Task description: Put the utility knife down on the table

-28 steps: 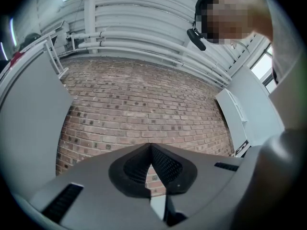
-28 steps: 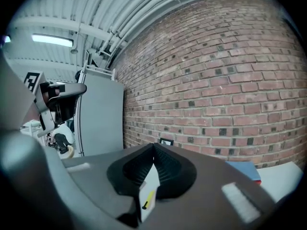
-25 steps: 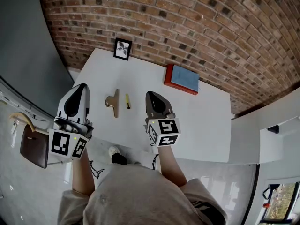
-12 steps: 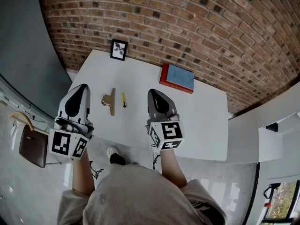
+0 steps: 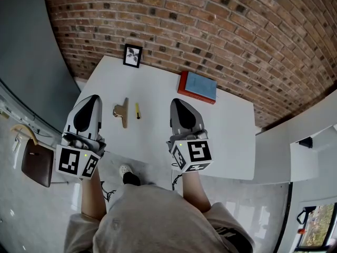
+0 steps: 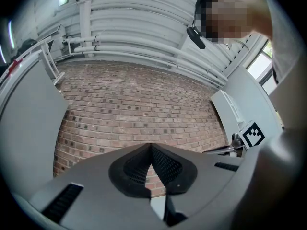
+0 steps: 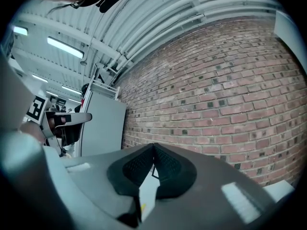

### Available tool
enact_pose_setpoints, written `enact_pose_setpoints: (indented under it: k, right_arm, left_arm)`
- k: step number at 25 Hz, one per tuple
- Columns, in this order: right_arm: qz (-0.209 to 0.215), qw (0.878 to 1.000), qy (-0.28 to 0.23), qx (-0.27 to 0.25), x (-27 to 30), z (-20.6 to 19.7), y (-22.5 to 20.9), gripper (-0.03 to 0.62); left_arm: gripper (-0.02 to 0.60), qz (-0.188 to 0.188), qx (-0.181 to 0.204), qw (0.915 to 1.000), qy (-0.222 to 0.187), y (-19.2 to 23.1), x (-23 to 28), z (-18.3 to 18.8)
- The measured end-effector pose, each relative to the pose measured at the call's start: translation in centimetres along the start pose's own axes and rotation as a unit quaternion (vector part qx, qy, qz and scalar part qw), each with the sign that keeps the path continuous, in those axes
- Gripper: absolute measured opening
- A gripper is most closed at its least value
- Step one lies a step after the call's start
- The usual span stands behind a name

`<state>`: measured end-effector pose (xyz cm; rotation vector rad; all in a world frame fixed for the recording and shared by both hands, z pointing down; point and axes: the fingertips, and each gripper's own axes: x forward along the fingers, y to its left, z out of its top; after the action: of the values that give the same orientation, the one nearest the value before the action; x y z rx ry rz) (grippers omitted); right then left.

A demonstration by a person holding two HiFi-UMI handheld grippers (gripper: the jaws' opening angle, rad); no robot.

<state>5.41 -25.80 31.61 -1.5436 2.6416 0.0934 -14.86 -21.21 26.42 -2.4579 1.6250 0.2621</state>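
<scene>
Tongs: left tongs [image 5: 89, 98] and right tongs [image 5: 177, 103] pressed together, empty;
Risk: a careless sweep could knock the utility knife [image 5: 137, 110], centre-left, along the tabletop [image 5: 226, 136]

The grey left gripper [image 6: 151, 150] has its two black ribbed pads [image 6: 169, 169] touching at the tips, with only a narrow gap open lower down. Far behind them stands a red brick wall [image 6: 139, 109] under a white ribbed ceiling [image 6: 134, 23]. At the right, a cube with a black-and-white square marker [image 6: 253, 134] shows.
</scene>
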Motion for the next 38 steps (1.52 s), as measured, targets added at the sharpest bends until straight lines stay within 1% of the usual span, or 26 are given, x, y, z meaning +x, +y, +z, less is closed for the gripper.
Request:
enact_pose_setpoints:
  k: [8, 24, 38]
  right_arm:
    - [0.003, 1.0, -0.013, -0.004, -1.2, 1.1, 0.1, 0.011]
    - [-0.002, 1.0, -0.02, -0.007, -2.0, 1.5, -0.5, 0.011]
    - [-0.006, 1.0, -0.019, -0.001, -0.3, 1.0, -0.7, 0.011]
  left_arm:
    - [0.005, -0.001, 0.002, 1.0, 0.0, -0.9, -0.5, 0.2]
    - [0.005, 0.0, -0.002, 1.0, 0.004, -1.8, -0.4, -0.1]
    - [0.005, -0.004, -0.006, 1.0, 0.005, -0.3, 0.9, -0.8]
